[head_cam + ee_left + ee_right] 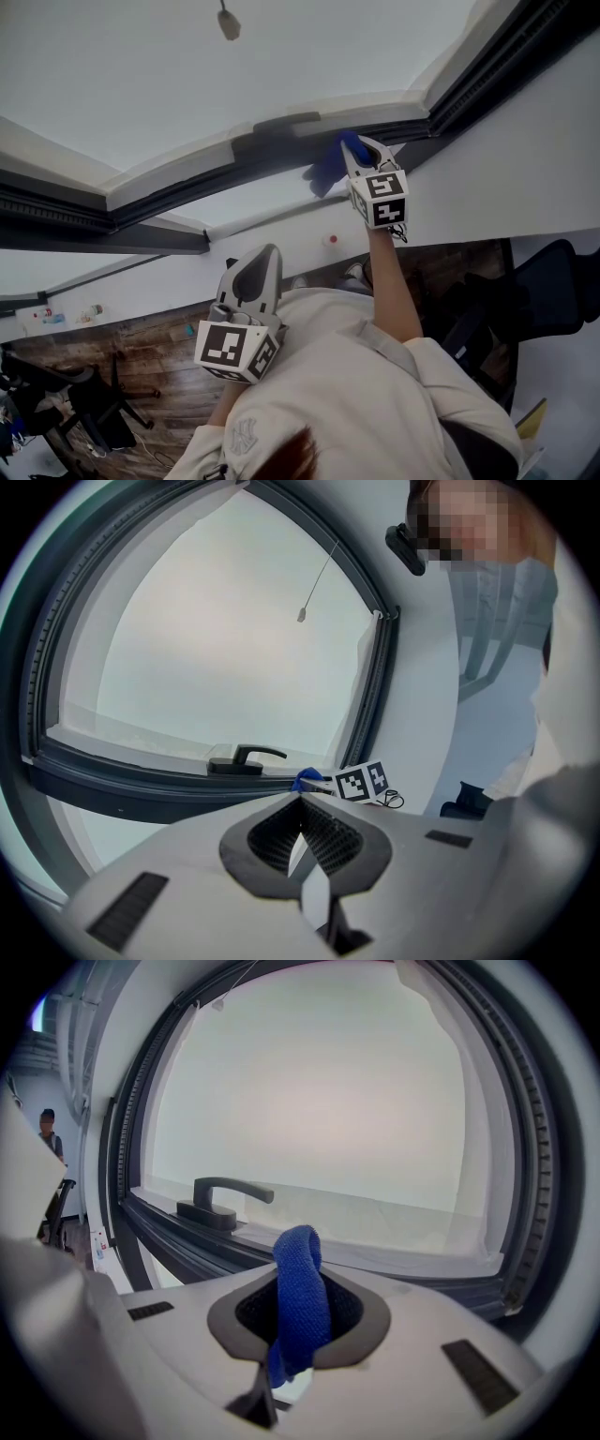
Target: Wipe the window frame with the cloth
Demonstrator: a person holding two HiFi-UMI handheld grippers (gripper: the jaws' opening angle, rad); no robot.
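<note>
My right gripper is raised to the dark window frame, shut on a blue cloth that lies against the frame's bottom rail. In the right gripper view the blue cloth stands folded up out of the shut jaws, just short of the window frame and right of the black handle. My left gripper hangs lower, away from the glass, shut and empty. From the left gripper view, the left gripper points at the handle, the cloth and the right gripper's marker cube.
A white sill and wall run below the window. Black office chairs stand on the wooden floor. A blind's pull cord hangs before the glass. A person stands far off at the left.
</note>
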